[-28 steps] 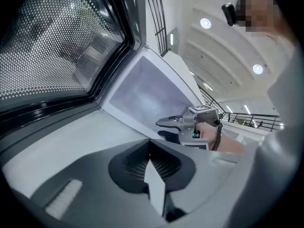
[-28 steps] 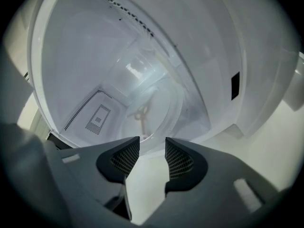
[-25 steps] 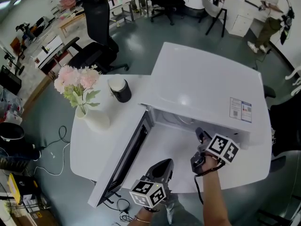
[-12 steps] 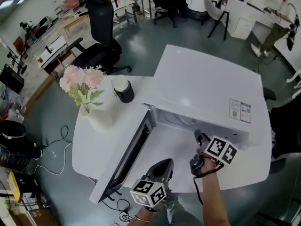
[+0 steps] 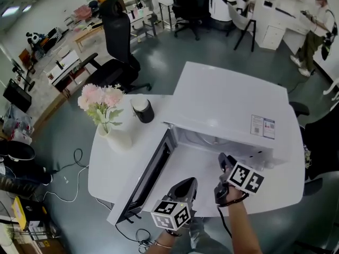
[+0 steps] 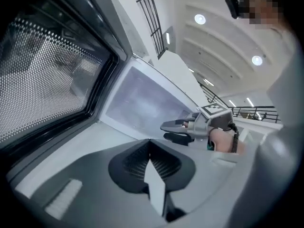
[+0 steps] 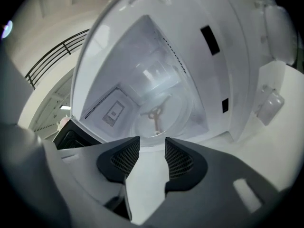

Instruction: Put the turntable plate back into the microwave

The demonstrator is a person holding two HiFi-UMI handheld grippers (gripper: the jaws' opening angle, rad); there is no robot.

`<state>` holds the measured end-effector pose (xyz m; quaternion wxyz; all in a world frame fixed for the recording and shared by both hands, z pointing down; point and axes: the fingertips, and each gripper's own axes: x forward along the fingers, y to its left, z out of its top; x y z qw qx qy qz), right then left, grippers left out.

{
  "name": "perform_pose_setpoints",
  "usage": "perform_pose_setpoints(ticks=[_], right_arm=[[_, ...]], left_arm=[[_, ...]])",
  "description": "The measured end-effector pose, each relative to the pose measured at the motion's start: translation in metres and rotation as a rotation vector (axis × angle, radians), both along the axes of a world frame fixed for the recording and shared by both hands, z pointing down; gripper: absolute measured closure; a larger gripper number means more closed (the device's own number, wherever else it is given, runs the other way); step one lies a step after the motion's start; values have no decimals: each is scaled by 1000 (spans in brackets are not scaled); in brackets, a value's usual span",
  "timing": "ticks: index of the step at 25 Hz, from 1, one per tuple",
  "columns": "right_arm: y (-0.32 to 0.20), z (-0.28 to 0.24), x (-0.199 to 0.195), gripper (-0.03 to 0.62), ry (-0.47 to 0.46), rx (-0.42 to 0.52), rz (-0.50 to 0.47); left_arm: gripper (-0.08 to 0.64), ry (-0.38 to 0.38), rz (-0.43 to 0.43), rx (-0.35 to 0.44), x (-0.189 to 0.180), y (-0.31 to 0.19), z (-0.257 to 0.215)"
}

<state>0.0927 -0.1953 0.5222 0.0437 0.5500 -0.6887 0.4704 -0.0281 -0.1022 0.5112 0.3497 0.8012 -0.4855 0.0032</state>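
The white microwave (image 5: 228,105) stands on a white table with its door (image 5: 151,176) swung open to the left. Seen in the right gripper view, the clear glass turntable plate (image 7: 161,115) lies flat on the cavity floor, its three-armed hub showing through it. My right gripper (image 5: 221,157) (image 7: 152,148) hovers just outside the opening, pointing in, jaws slightly open and empty. My left gripper (image 5: 185,183) (image 6: 149,148) is shut on nothing, low in front of the door. In the left gripper view the right gripper (image 6: 165,131) appears ahead, beside the door's mesh window (image 6: 42,75).
A white vase of pink flowers (image 5: 108,120) and a black cup (image 5: 143,110) stand on the table (image 5: 106,163) left of the microwave. A black office chair (image 5: 116,46) is behind the table. A person (image 5: 312,30) stands far off at the back right.
My right gripper has drawn back a little from the microwave's opening and rolled slightly. The left gripper has stayed put. The head view has shifted.
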Motion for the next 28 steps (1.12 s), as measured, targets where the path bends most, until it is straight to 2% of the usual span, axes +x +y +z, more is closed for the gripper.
perform_pose_setpoints(ticks=[8,14,18,24,28], right_arm=[[25,-53,1,443,213,166,-115],[43,-90,11,449,279,274,-154],[57,-107,24,464,296,309,-139],[79,-118,47,549,341,334,-81],[90,-122,62,577,362,339,-43]], left_arm=[[560,-64,7,48,-1,-9,-34],[560,-98,3,93,0,-14,-59],[560,-118,5,117,2,-17,-75],[560,-130,10,157,11,-25,-94],[560,-149,20,171,18,-29,-103]])
